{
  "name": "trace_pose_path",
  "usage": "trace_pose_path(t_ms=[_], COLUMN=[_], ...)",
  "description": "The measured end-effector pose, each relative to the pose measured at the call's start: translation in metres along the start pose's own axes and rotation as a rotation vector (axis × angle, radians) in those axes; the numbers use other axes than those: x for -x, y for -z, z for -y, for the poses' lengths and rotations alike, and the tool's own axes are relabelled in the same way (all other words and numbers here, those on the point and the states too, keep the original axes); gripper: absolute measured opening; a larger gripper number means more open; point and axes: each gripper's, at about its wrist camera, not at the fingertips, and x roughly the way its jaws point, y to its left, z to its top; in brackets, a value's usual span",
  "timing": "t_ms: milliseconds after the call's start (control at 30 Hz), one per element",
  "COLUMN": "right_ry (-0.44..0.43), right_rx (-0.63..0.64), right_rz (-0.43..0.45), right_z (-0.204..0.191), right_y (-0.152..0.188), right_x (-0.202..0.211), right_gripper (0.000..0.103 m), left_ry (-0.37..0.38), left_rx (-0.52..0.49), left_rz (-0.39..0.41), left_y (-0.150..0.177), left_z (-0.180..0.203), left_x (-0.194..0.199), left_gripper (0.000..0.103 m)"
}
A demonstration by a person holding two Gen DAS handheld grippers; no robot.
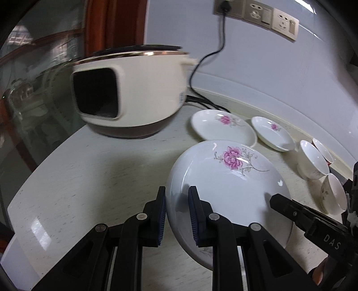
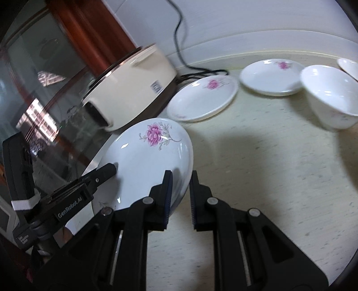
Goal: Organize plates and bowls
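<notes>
A large white plate [image 1: 228, 185] with a pink flower is held tilted above the counter by both grippers. My left gripper [image 1: 177, 197] is shut on its left rim. My right gripper [image 2: 181, 179] is shut on the opposite rim of the same plate [image 2: 145, 156]. Each view shows the other gripper's black fingertip resting on the plate's face. Two more flowered plates [image 1: 221, 129] [image 1: 271, 134] lie flat by the wall. Three white bowls [image 1: 313, 161] stand to their right; the right wrist view shows one bowl [image 2: 329, 96] close up.
A cream electric cooker [image 1: 132, 94] stands at the back left, and its black cable [image 1: 201, 65] runs up to the wall sockets [image 1: 257, 13]. A glass cabinet [image 2: 44, 94] lies beyond the counter's left edge. Pale counter [image 2: 268, 167] spreads to the right of the held plate.
</notes>
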Motion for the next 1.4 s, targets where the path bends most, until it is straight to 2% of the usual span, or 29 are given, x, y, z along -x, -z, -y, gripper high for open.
trace_pose_path(t_ms=[200,367,633,933,1200,1233,1300,1333,1367,1400], right_ry=[-0.002,-0.024,0.012,-0.006,-0.032,-0.035,-0.060,-0.060,-0.053,-0.028], right_rx=[0.054,0.074,0.142,0.145,0.111,0.105,0.090,0.082,0.080,0.085], right_rz=[-0.057,-0.063,-0.127,-0.159,-0.184,-0.190,-0.180,-0.148,-0.118,-0.068], right_z=[-0.019,-0.031,-0.058,-0.065,-0.059,-0.058,-0.056,-0.054,-0.053,-0.052], right_y=[0.008,0.007,0.005,-0.001,-0.002,-0.001,-0.002,-0.003,-0.005,-0.006], right_x=[-0.025,-0.036,-0.064,-0.088,-0.090,-0.090,-0.087,-0.080,-0.075,-0.066], right_gripper=[0.019,0.020,0.020,0.020,0.024,0.027,0.044,0.063,0.071,0.072], left_ry=[-0.031,-0.044,-0.084,-0.110,-0.128,-0.131,-0.137,-0.151,-0.167,-0.177], left_rx=[0.045,0.067,0.126,0.170,0.192,0.194,0.193,0.196,0.201,0.204], left_rz=[-0.025,-0.014,-0.021,-0.040,-0.052,-0.054,-0.037,-0.027,-0.012,0.002], left_y=[0.010,0.012,0.009,0.004,0.000,0.000,0.000,0.001,0.001,0.001], left_z=[-0.027,-0.041,-0.069,-0.086,-0.086,-0.086,-0.085,-0.084,-0.084,-0.083], left_x=[-0.006,-0.006,-0.011,-0.033,-0.041,-0.041,-0.038,-0.036,-0.033,-0.030], left_gripper=[0.020,0.021,0.021,0.022,0.023,0.026,0.029,0.039,0.053,0.060])
